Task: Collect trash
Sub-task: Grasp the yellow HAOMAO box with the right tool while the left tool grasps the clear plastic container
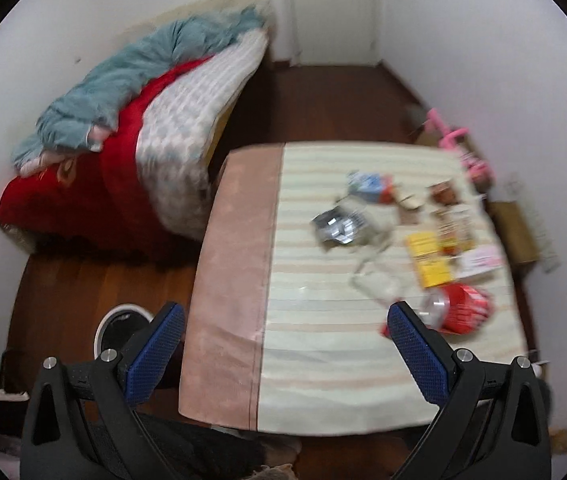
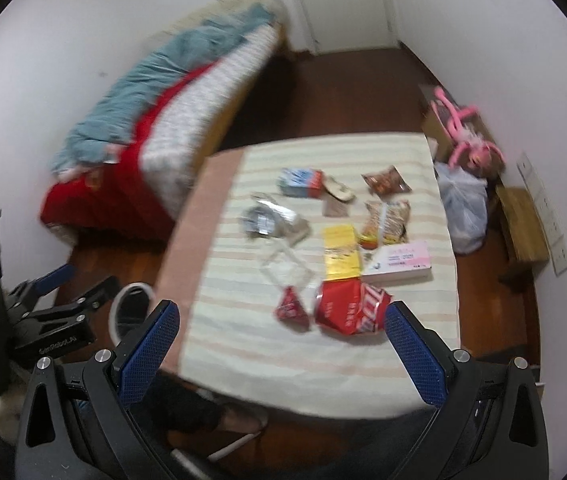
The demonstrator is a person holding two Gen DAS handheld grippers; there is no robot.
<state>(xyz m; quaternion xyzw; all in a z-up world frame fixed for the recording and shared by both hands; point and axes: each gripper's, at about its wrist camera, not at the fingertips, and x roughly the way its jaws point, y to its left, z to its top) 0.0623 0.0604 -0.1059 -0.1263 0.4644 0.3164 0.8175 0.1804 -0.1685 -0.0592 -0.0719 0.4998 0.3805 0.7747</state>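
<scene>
Several pieces of trash lie on a table with a striped cloth [image 2: 283, 360]: a red crumpled wrapper [image 2: 349, 312], a small red packet [image 2: 292, 308], a yellow packet [image 2: 341, 254], a clear plastic wrapper [image 2: 285, 266], a silver foil wrapper [image 2: 263, 220], a blue carton [image 2: 297, 182] and a pink-white box [image 2: 399, 262]. My right gripper [image 2: 281, 322] is open, above the table's near edge, close to the red wrapper. My left gripper [image 1: 285, 324] is open, above the table's near left part [image 1: 323, 360]; the red wrapper [image 1: 463, 306] lies by its right finger. A white-rimmed bin [image 2: 131, 312] stands on the floor left of the table.
A bed with red, teal and white bedding [image 2: 155, 120] stands at the left wall. A white plastic bag [image 2: 465, 208], a wooden stool [image 2: 521, 224] and a pink toy [image 2: 467, 136] stand right of the table. The wooden floor [image 2: 343, 92] lies behind it.
</scene>
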